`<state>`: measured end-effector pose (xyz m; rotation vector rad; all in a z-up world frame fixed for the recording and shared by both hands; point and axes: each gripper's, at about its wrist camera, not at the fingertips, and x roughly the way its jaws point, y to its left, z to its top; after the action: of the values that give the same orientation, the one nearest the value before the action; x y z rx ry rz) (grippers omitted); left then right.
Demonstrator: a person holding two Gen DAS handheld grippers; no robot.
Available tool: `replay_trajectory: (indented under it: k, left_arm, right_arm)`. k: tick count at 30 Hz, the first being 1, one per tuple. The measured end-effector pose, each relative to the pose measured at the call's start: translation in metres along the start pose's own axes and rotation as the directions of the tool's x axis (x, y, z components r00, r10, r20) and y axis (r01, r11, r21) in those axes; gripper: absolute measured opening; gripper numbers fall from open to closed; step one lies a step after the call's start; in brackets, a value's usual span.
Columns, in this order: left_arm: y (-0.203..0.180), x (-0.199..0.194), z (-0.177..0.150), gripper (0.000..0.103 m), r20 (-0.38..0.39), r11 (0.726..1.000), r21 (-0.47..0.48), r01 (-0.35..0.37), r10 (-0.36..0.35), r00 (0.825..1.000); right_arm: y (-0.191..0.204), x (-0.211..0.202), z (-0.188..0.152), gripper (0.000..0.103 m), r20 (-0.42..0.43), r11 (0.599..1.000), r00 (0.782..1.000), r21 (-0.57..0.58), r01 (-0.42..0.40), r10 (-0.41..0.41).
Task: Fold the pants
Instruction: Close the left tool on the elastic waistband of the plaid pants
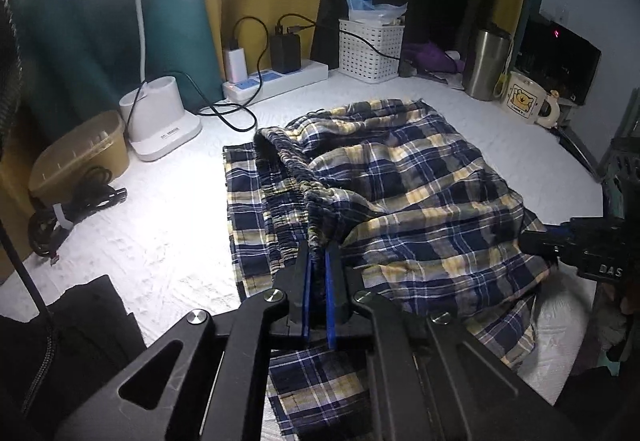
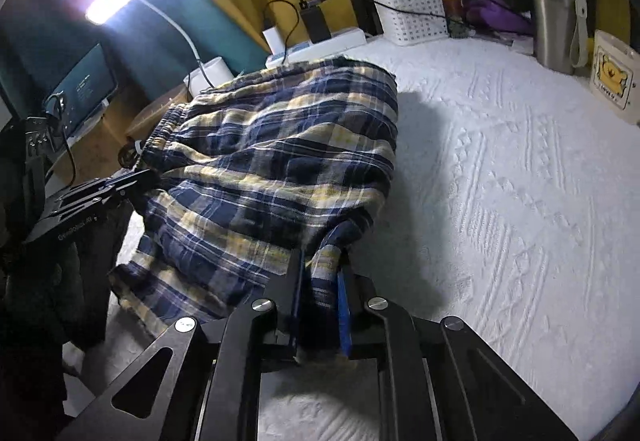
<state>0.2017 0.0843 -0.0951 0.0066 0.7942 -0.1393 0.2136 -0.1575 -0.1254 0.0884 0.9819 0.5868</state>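
The pants (image 1: 400, 177) are light, limp plaid cloth. Your left gripper (image 1: 318, 261) fingers are clamped on the elastic waistband (image 1: 296, 173); your right gripper (image 2: 320, 265) fingers pinch a bunched edge.

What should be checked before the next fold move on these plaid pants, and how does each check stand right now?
1. Left gripper pinching the elastic waistband: ok, cloth sits between its shut pads.
2. Right gripper clamped on a bunched edge of the plaid pants: ok.
3. Pants lying flat: not ok, the upper layer is rumpled and humped.
4. Bare white mat beside the pants for laying the fold: ok.
5. Steel tumbler and bear mug apart from the cloth: ok.
6. Lower layer's edges squared up: cannot tell, the top layer hides most of them.
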Motion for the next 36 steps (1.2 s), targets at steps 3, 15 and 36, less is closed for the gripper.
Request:
replay_trajectory:
  k: [3,15,36]
  left_arm:
    - [0.006,0.004,-0.003,0.004,-0.008,1.000,-0.023,0.003,-0.003,1.000]
    - [0.009,0.008,-0.016,0.004,-0.027,1.000,0.010,-0.022,0.022,0.999]
    - [0.016,-0.023,0.000,0.008,-0.033,0.997,0.002,-0.081,0.081,0.996]
  right_arm:
    - [0.003,0.003,-0.008,0.015,-0.008,1.000,1.000,-0.004,0.019,-0.019]
    - [0.018,0.005,-0.028,0.012,0.015,0.990,0.994,-0.091,0.111,-0.110]
    - [-0.004,-0.024,-0.020,0.025,0.027,0.993,0.994,-0.060,0.106,-0.104]
